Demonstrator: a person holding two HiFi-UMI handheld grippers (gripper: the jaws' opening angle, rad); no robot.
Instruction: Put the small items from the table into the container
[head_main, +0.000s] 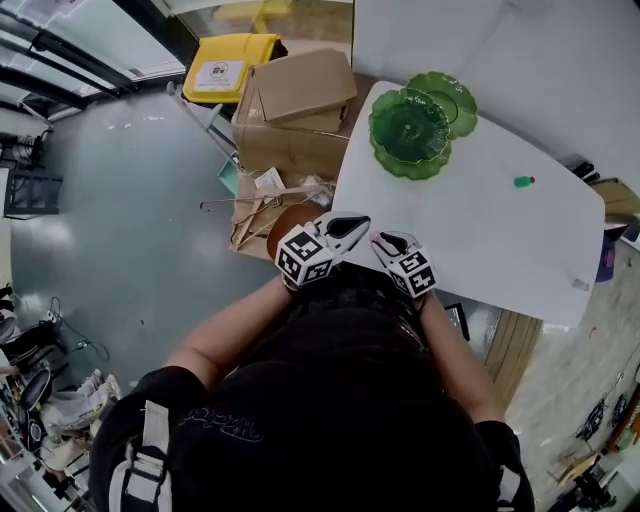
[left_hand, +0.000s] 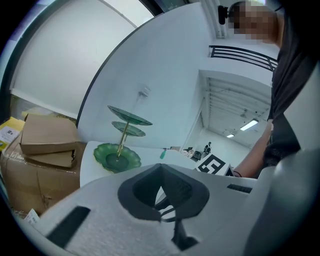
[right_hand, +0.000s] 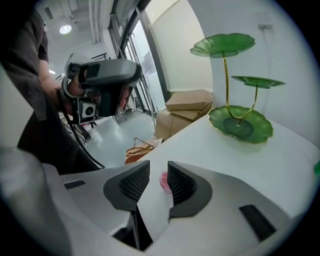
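Between right gripper (right_hand: 158, 169) fingers (right_hand: 131, 184): pink item (right_hand: 163, 181) | left gripper view: green item (left_hand: 162, 154)

Head camera steeply down over the table (head_main: 500, 230); 2 gripper cameras low, both toward the green stand (head_main: 410, 130)

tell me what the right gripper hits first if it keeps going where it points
Most likely the small pink item, which lies on the white table between the open jaws of the right gripper. If it slips between them, the table comes next; depth is hard to judge.
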